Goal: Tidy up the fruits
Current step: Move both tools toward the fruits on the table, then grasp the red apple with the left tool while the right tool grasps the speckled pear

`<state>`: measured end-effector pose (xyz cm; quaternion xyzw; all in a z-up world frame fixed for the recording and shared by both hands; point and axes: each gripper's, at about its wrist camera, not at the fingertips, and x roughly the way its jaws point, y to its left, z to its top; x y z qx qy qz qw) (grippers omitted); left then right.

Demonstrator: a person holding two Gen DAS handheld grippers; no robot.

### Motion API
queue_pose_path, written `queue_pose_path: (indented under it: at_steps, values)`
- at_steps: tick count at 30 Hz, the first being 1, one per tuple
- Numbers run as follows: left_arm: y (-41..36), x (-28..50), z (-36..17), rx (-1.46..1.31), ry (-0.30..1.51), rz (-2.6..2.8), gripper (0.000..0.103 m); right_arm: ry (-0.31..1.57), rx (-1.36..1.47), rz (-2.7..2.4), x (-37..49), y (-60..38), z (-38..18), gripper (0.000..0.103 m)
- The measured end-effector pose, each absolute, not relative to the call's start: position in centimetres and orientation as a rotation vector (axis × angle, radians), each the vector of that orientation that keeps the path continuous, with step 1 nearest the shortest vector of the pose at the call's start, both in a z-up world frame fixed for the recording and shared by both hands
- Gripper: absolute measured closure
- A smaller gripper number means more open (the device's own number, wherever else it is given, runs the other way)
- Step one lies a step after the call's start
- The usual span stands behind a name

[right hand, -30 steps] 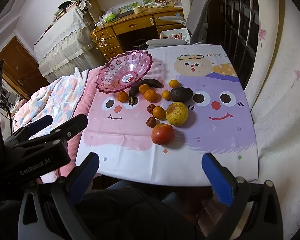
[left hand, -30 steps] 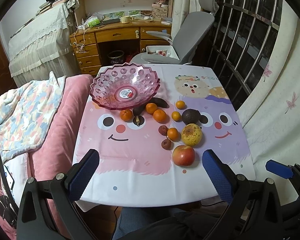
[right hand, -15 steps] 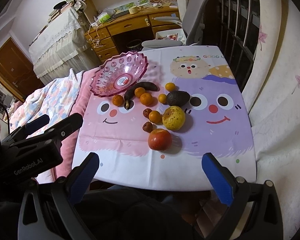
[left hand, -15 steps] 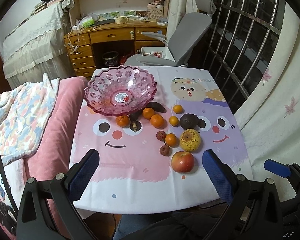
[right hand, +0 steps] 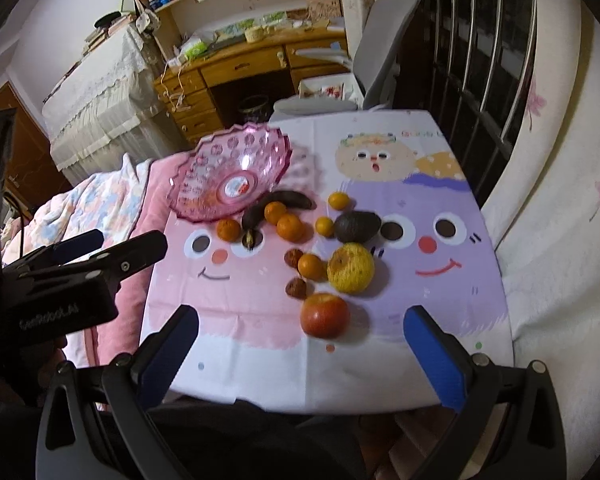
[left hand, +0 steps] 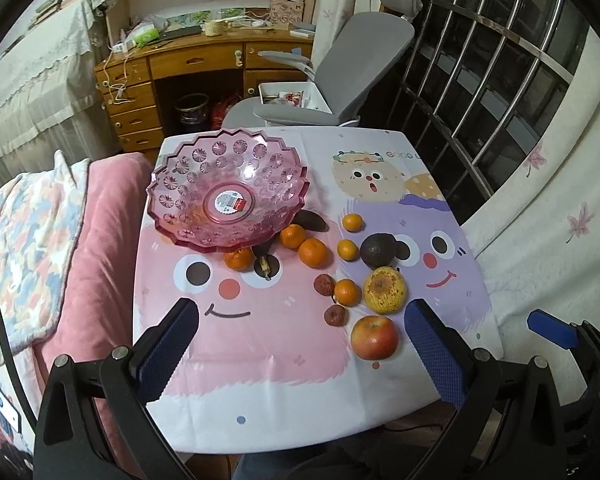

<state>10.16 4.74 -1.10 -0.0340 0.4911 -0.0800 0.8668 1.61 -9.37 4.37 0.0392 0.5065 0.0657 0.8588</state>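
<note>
Shifted forward and lower since the earlier frames, both viewpoints, so that tablecloth (left hand: 260,360) and fruit fill more of each view; fruit and bowl unmoved on the cloth

Largest to smallest, relative to the tongs:
- Pink bowl (left hand: 228,196), empty, far ahead and left of the left gripper (left hand: 300,352); resting partly over a blackened banana (right hand: 276,204), hence tilted
- Yellow blemished fruit (right hand: 350,268), ahead of the right gripper (right hand: 300,356), slightly right of centre
- Red apple (right hand: 324,315), nearest item, just ahead of the right gripper and between the lines of its fingers (right hand: 436,360); just inside the left gripper's right finger in the left wrist view
- Dark avocado (right hand: 356,226), beyond the yellow fruit
- Six tangerines (right hand: 311,266), scattered between bowl and avocado, one touching the yellow fruit
- Two shrivelled brown fruits (right hand: 298,288), just left of the apple line

Tongs: both pairs spread wide, holding nothing, above the near table edge. Left gripper body visible at the left margin of the right wrist view.

Likely next step: closing on the apple for transfer to the bowl, none yet placed.

Risks, as judgement: round apple squeezed off-centre, rolling off the near edge; bowl propped on the banana, rocking or sliding under a dropped fruit; neighbouring tangerines nudged and set rolling by a wide finger sweep
</note>
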Motion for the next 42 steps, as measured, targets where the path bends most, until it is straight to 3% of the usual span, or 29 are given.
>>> queue_pose_path:
  at_steps: [17,34,42]
  values:
    - [1.2,11.5,-6.1,-0.208,1.211,-0.142,0.001,1.02,-0.094,0.259,4.2,-13.3,1.8,0.0]
    - [-3.8,12.4,-15.2,-0.456,1.478,0.083,0.001,0.855,-0.543,0.654,7.5,-16.5,-6.0,0.0]
    - [-3.8,14.4,-20.7,-0.546,1.612,0.13,0.004,0.883,-0.584,0.785,9.5,-16.2,-10.7,0.01]
